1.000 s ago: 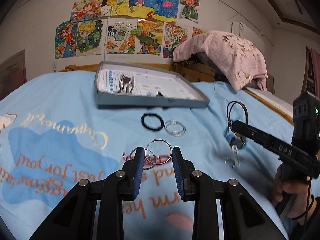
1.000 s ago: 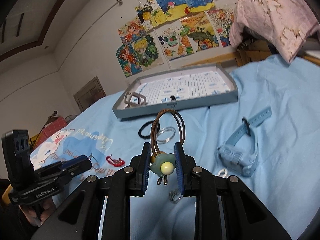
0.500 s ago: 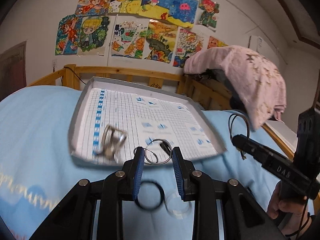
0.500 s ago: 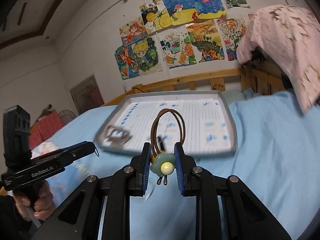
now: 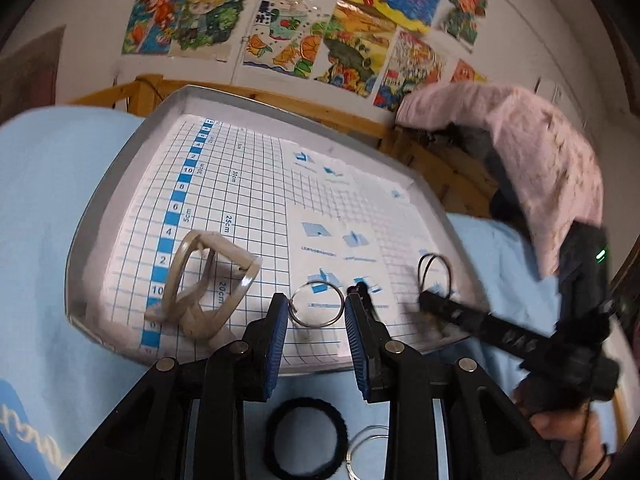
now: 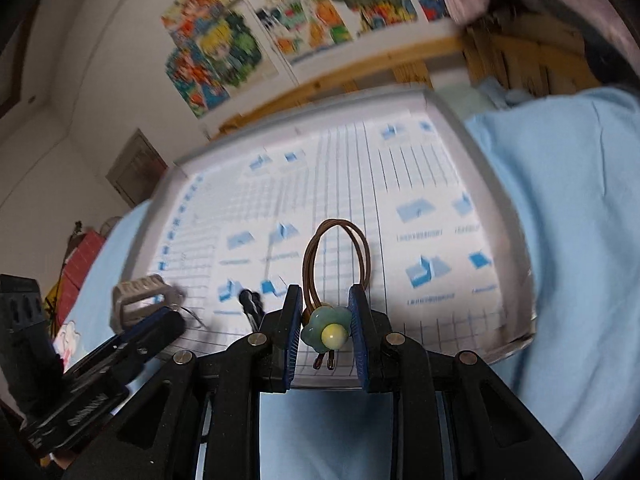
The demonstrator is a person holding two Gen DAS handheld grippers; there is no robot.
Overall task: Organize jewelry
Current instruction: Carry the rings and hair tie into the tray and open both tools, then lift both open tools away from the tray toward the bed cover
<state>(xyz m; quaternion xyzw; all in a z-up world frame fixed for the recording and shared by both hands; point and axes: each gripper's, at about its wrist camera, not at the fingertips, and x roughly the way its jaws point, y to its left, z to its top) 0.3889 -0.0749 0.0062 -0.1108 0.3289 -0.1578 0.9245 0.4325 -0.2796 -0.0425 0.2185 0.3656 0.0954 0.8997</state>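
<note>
Grid-lined tray [image 5: 132,184] lies directly under both tools: left gripper [image 5: 316,312] pinches thin metal ring [image 5: 317,305] over near edge; right gripper [image 6: 325,320] clamps flower hair tie [image 6: 327,330], loop pointing far.

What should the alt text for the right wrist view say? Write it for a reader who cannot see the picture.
The right claw grips a brown hair tie with a green flower charm above the near edge of a shallow grey tray lined with blue grid paper. The tray rests on a light blue bedsheet. The left claw reaches over the tray's left corner, near a beige bracelet.
</note>
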